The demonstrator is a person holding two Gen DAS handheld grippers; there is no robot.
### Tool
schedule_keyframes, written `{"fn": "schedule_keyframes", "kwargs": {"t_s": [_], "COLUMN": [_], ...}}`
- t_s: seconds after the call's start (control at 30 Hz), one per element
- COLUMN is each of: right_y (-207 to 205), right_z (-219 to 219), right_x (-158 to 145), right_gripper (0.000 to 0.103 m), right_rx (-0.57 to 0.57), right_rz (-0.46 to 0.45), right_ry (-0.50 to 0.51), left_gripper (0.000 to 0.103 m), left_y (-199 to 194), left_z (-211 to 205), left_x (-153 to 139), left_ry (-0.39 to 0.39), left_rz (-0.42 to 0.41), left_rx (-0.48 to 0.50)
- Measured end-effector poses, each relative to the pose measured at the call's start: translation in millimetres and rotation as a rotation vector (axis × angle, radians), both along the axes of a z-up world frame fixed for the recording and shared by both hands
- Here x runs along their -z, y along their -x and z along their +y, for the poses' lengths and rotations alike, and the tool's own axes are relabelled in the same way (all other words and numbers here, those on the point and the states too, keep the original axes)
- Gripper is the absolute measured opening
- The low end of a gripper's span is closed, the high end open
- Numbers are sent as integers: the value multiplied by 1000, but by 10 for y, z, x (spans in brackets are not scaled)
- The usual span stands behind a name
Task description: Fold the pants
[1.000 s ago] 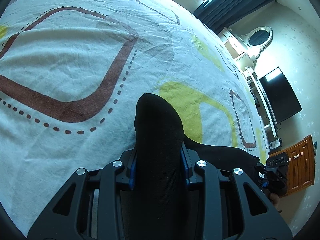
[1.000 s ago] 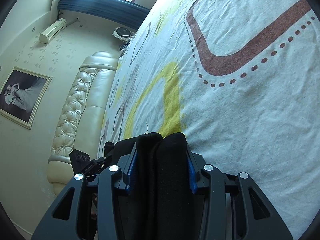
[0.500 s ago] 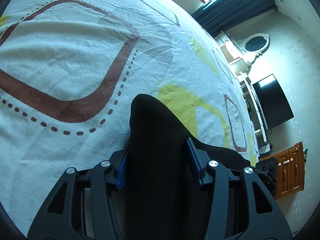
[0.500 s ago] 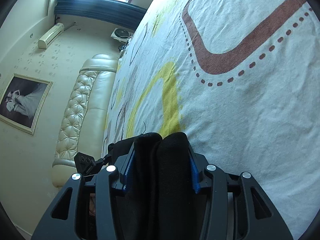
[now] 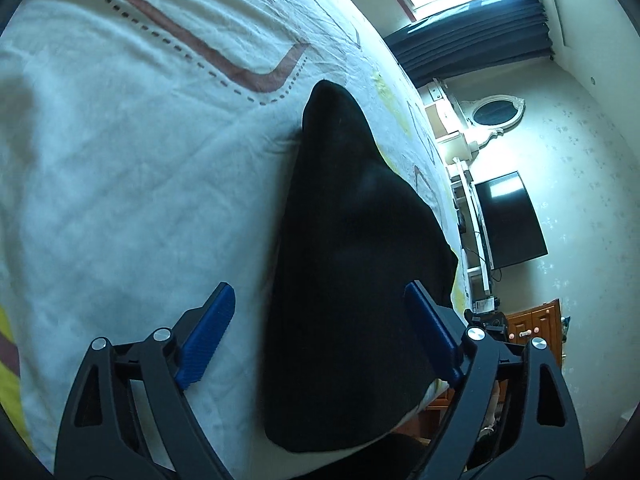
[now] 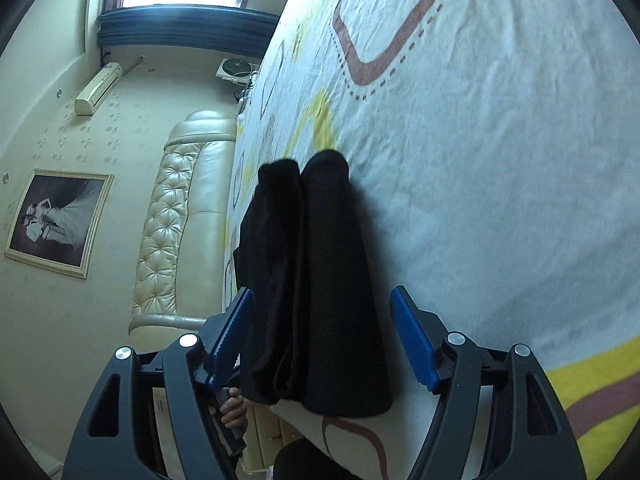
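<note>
My left tongs (image 5: 320, 328), clamped on the pants (image 5: 352, 264) a second before, stood wide open, my right tongs (image 6: 322, 338) likewise, so the released pants lay folded on the bed (image 5: 120, 160), near its edge.

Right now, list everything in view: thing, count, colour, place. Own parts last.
pants: 1, black, folded, lying on the bed
bed: 1, white cover with brown and yellow shapes, under the pants
headboard: 1, cream, tufted, at the bed's end
picture: 1, gold frame, on the wall
air conditioner: 1, cream, high on the wall
curtain: 1, dark blue, under the window
mirror: 1, oval, white frame
TV: 1, black, on the wall
cabinet: 1, brown wood
left claw: 1, black, blue pads, open
right claw: 1, black, blue pads, open
</note>
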State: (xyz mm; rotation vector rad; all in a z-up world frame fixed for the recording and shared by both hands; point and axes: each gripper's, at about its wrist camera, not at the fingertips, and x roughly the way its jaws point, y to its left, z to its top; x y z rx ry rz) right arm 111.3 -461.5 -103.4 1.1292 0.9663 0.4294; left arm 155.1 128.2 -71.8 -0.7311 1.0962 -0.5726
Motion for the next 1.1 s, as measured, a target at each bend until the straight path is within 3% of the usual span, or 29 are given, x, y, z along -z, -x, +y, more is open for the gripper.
{"fn": "schedule_keyframes", "kwargs": {"t_s": [0.2,0.37,0.43,0.47,0.57,0.67,1.1], "right_y": [159,130,107,103,99,105,128], "right_z": [202,324,406,441,526,484,406], "right_x": [-21,-60,-87,-100,-89,-63,-68], "right_gripper": [76,78,78,78,58,52,47], "right_rx": [-14,-44,-75,-88,-102,-95,-86], "right_rz": [-12,-13,-12,-15,3,3,-3], "right_ry": [-17,75,140,169,237,220,175], "left_gripper": [86,87,80,69,59,53,45], "left_y": [255,313,300,290,278,293,329], "left_z": [-121,-254,-283,-290,-247,-265,-326], "left_x": [39,41,52,71,111,91,-20], "left_ry": [6,-34,-69,-92,-76,-101,-166], "left_rz": [8,6,19,37,59,50,14], "left_rx": [4,-8,-26,-38,-69,-63,-39]}}
